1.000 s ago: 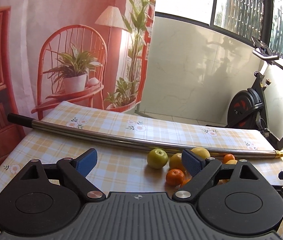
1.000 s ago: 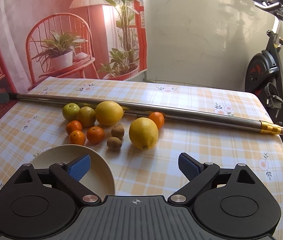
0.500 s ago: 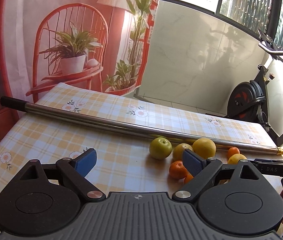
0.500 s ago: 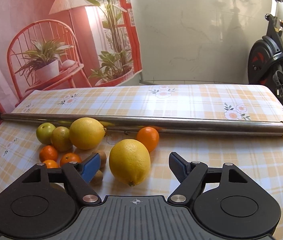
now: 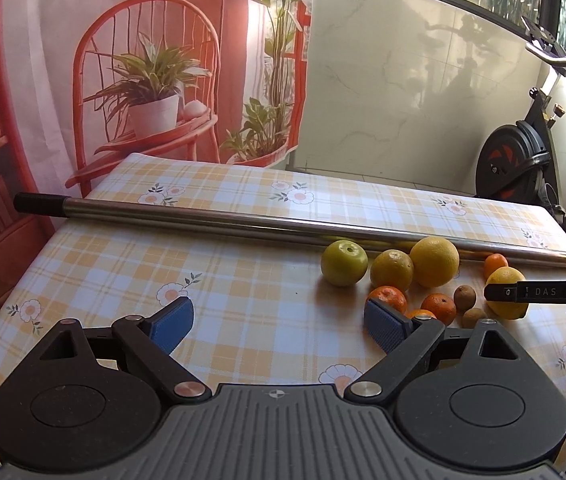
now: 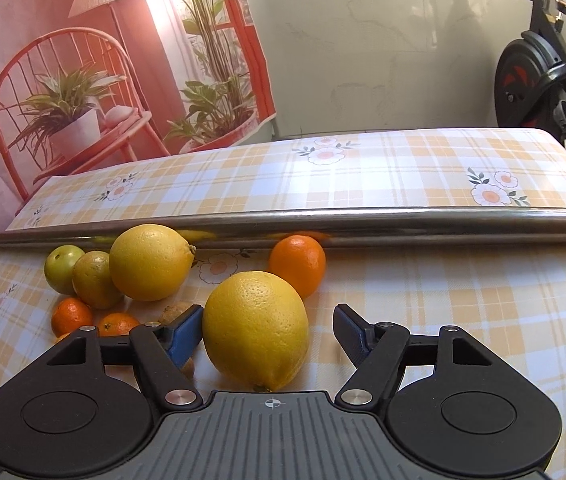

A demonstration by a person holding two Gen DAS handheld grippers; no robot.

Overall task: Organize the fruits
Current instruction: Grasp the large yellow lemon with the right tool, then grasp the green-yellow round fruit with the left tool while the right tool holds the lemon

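A large yellow lemon (image 6: pixel 257 326) lies on the checked tablecloth between the open fingers of my right gripper (image 6: pixel 269 332), nearer the left blue pad (image 6: pixel 185 334); I cannot tell if it touches. Behind it sit an orange (image 6: pixel 298 264), a second lemon (image 6: pixel 149 262), a yellow-green citrus (image 6: pixel 95 280), a green apple (image 6: pixel 63 268) and small tangerines (image 6: pixel 71 316). My left gripper (image 5: pixel 279 326) is open and empty over the cloth, left of the same fruit cluster (image 5: pixel 391 270). The right gripper's finger (image 5: pixel 539 292) shows at the lemon (image 5: pixel 507 298).
A long steel pole (image 6: pixel 283 226) lies across the table behind the fruit, also in the left wrist view (image 5: pixel 243 224). Two brown kiwis (image 5: pixel 465 298) lie among the tangerines. An exercise bike (image 5: pixel 523 168) stands past the table's far right edge.
My right gripper has moved forward and down until the near lemon sits between its open fingers; the bowl has left its view. My left gripper has shifted closer to the fruit.
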